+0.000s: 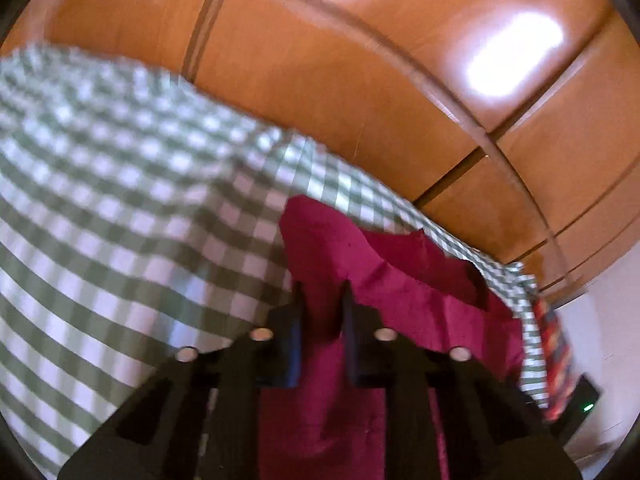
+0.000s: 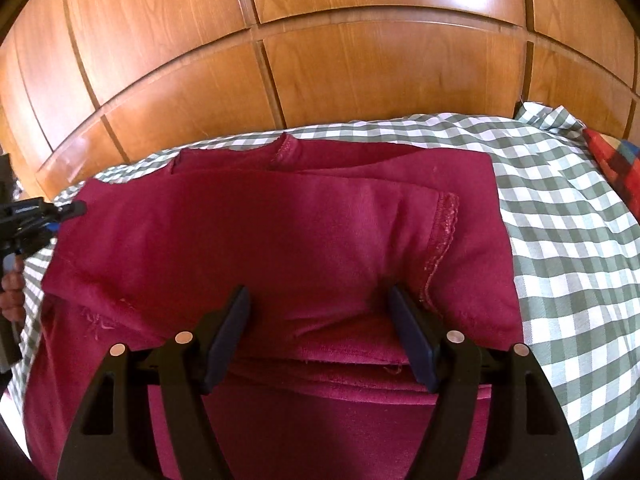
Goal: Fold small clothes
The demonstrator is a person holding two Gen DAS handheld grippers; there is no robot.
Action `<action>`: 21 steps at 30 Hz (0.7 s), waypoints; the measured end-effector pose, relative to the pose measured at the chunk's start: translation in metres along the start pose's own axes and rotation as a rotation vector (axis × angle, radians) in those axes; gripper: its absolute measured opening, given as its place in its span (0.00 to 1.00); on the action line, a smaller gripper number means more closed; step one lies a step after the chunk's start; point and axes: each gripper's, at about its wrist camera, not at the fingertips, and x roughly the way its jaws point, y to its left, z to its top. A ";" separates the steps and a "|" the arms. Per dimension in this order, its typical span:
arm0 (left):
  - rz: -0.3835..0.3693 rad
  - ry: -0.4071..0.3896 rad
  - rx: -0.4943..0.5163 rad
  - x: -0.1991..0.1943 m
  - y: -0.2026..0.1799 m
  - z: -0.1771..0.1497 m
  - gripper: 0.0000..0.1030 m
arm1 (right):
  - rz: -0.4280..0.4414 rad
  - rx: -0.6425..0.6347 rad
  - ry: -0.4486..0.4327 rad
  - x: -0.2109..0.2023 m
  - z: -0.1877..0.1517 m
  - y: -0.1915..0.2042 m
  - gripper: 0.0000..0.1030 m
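A dark red garment (image 2: 280, 232) lies partly folded on a green and white checked cloth (image 2: 568, 240). A sleeve with a stitched hem (image 2: 440, 240) lies across its right side. My right gripper (image 2: 320, 300) is open and sits low over the near part of the garment, fingers on either side of a fold. My left gripper (image 1: 322, 292) is shut on a bunched edge of the red garment (image 1: 380, 280) and holds it up off the checked cloth (image 1: 120, 200). The left gripper also shows at the far left of the right wrist view (image 2: 76, 209).
Brown wooden panelled doors (image 2: 320, 60) stand right behind the checked surface. A red, blue and orange patterned fabric (image 2: 616, 168) lies at the far right edge. A dark device with a green light (image 1: 586, 404) sits at the right of the left wrist view.
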 end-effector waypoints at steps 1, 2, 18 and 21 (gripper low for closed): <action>0.034 -0.036 0.032 -0.007 -0.007 -0.001 0.11 | -0.005 -0.005 -0.001 0.000 0.000 0.001 0.68; 0.065 -0.065 0.063 -0.012 -0.013 -0.003 0.11 | -0.015 -0.012 0.000 0.001 -0.001 0.003 0.69; 0.353 -0.113 0.165 -0.016 -0.023 -0.025 0.37 | -0.048 -0.040 -0.005 0.006 -0.003 0.008 0.70; 0.278 -0.124 0.234 -0.038 -0.042 -0.045 0.37 | -0.049 -0.041 -0.005 0.006 -0.003 0.008 0.70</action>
